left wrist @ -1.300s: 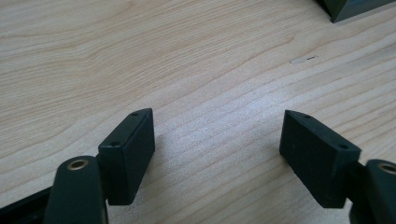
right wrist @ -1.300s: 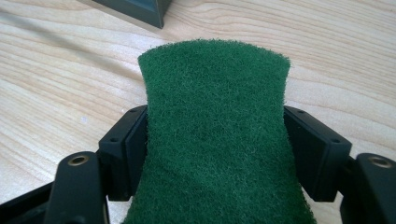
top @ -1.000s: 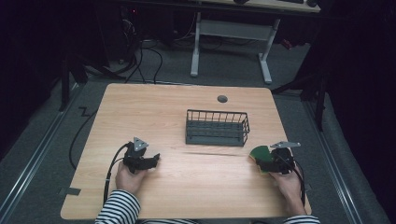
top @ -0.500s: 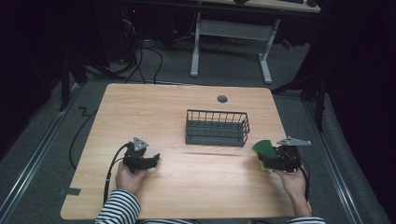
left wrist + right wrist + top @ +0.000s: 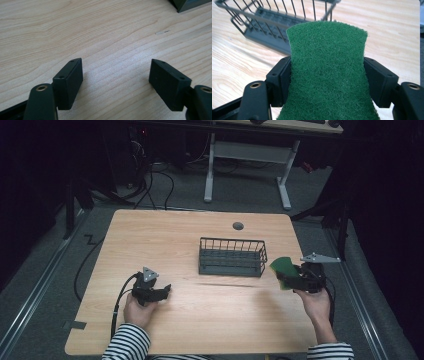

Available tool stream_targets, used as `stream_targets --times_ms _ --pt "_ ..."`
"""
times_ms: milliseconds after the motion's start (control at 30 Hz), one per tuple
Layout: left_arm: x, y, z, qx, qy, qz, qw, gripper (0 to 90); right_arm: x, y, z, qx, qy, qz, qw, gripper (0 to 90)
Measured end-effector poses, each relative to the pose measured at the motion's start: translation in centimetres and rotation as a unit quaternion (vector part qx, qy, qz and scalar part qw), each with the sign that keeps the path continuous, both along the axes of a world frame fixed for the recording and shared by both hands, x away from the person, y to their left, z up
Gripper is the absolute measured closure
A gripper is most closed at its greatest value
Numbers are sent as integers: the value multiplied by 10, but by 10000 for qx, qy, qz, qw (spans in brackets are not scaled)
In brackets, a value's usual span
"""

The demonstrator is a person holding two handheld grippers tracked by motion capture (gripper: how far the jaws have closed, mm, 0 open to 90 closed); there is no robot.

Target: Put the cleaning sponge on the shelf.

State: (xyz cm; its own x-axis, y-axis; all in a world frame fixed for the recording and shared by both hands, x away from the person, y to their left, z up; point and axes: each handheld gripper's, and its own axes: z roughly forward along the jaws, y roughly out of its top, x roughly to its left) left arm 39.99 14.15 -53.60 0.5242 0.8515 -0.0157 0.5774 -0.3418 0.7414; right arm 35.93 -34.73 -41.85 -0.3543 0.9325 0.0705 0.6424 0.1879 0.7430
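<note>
Here, wire basket [image 5: 232, 256] holding nothing, right tool [image 5: 289, 279] clamped on green scouring pad [image 5: 327, 72], left tool [image 5: 116, 82] jaws apart.

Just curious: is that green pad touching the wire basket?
Apart. The high view shows the pad held in the right gripper, with bare table between it and the basket.

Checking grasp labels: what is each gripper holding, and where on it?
Right gripper pinches the green scouring pad across its narrowed side edges. Left gripper is open, holding nothing.
</note>
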Motion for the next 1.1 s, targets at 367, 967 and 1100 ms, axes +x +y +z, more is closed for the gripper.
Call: stream_targets --times_ms 367,967,1100 --pt "0 0 0 -2 1 0 10000 277 22 21 30 -108 -171 121 9997 305" --pt "0 1 0 -53 18 5 10000 275 99 82 35 -310 132 82 9994 305" --pt "0 1 0 -76 24 9 10000 276 110 90 30 -339 227 33 9992 304"
